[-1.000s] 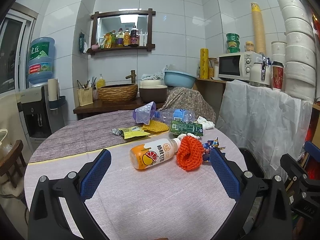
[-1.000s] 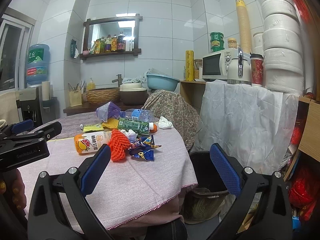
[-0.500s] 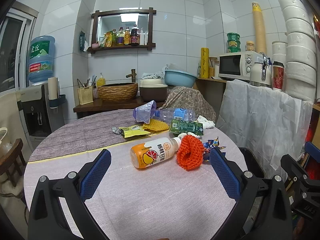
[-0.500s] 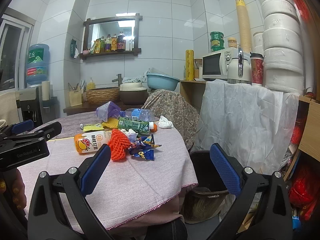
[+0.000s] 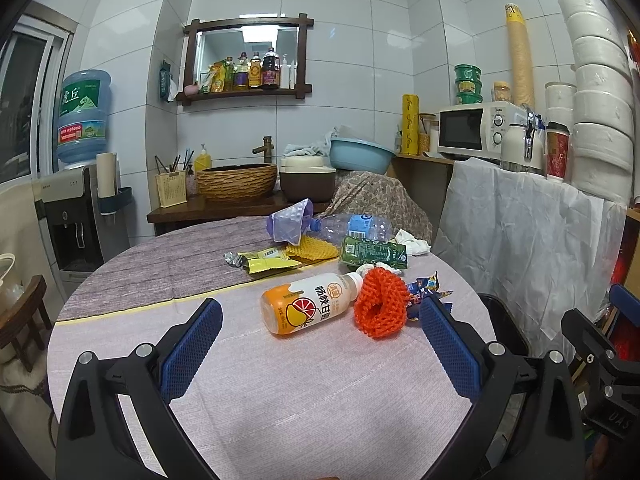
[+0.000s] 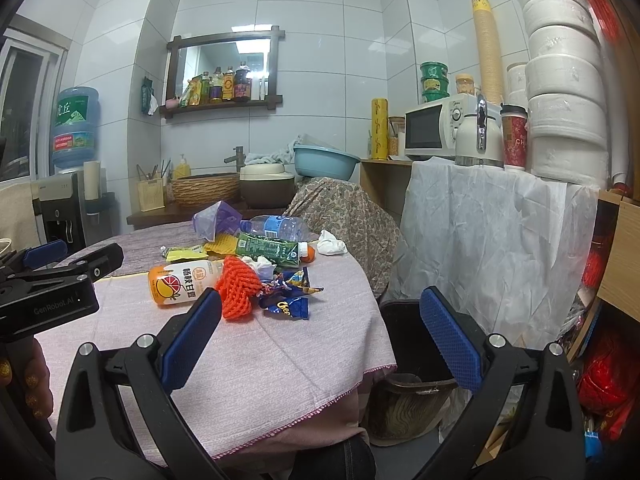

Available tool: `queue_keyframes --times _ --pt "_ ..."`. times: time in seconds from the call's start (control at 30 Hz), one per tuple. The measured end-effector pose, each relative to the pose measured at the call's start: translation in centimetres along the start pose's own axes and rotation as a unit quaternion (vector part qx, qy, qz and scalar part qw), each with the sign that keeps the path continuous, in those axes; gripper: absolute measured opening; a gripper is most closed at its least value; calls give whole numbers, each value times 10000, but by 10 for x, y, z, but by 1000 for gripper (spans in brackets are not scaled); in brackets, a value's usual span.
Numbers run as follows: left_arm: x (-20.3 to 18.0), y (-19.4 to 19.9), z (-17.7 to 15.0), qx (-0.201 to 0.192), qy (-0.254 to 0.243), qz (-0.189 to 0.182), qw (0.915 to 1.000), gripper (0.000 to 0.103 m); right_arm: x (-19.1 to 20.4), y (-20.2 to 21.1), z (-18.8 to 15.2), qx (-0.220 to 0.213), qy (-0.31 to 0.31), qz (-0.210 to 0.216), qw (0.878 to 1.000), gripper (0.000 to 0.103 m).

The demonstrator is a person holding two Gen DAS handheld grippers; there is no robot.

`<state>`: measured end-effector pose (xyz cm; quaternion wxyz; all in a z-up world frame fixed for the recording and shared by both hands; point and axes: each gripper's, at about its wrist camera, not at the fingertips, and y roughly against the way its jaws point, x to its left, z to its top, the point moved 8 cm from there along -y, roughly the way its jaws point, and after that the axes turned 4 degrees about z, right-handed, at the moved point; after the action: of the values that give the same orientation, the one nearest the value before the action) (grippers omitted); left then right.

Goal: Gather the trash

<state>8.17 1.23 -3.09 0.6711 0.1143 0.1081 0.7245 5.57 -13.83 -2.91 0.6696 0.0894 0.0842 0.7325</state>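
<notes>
Where white wall tiles meet a wooden counter, a tiled kitchen corner: round table [image 5: 304, 400] under a pale lilac cloth, a grey woodgrain runner [image 5: 172, 264] across its far half. Against the walls, a water dispenser [image 5: 76, 200], a framed shelf of bottles [image 5: 248, 68], a wicker basin [image 5: 237, 180], a blue plastic bowl [image 5: 360, 155], a microwave [image 5: 472, 130] and tall stacks of white foam bowls [image 6: 560, 80].

Left gripper [image 5: 316, 344] spread wide over the near part of the cloth, gripping nothing, blue pads [image 5: 192, 346] apart. Just beyond it and between its fingers in the left wrist view, an orange drink bottle [image 5: 310, 308] on its side, touching an orange foam fruit net [image 5: 380, 308] to the right. Farther back, a green carton [image 5: 374, 254], a clear water bottle [image 5: 352, 227], a purple bag [image 5: 290, 222], yellow wrappers [image 5: 268, 262], crumpled tissue [image 5: 412, 242], and blue snack wrappers [image 6: 290, 298] beside the net.

Right gripper [image 6: 320, 330] also wide and empty, off the table's right edge, the trash pile ahead and to its left. Below and between its fingers, on the floor beside the table, a dark trash bin [image 6: 416, 372]; contents hard to tell.
</notes>
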Motion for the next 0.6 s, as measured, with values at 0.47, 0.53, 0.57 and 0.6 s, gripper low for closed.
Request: queue_keyframes --times 0.47,0.53,0.57,0.6 --pt "0 -1 -2 23 -4 4 10000 98 1 -1 -6 59 2 16 10000 98" --pt "0 -2 -3 29 -7 4 10000 98 2 -1 -7 63 -1 17 10000 98" --pt "0 -2 -3 28 -6 5 10000 98 1 -2 -7 64 -1 18 10000 98" --pt "0 -2 -3 28 -6 5 10000 98 2 -1 -7 70 -2 16 10000 98"
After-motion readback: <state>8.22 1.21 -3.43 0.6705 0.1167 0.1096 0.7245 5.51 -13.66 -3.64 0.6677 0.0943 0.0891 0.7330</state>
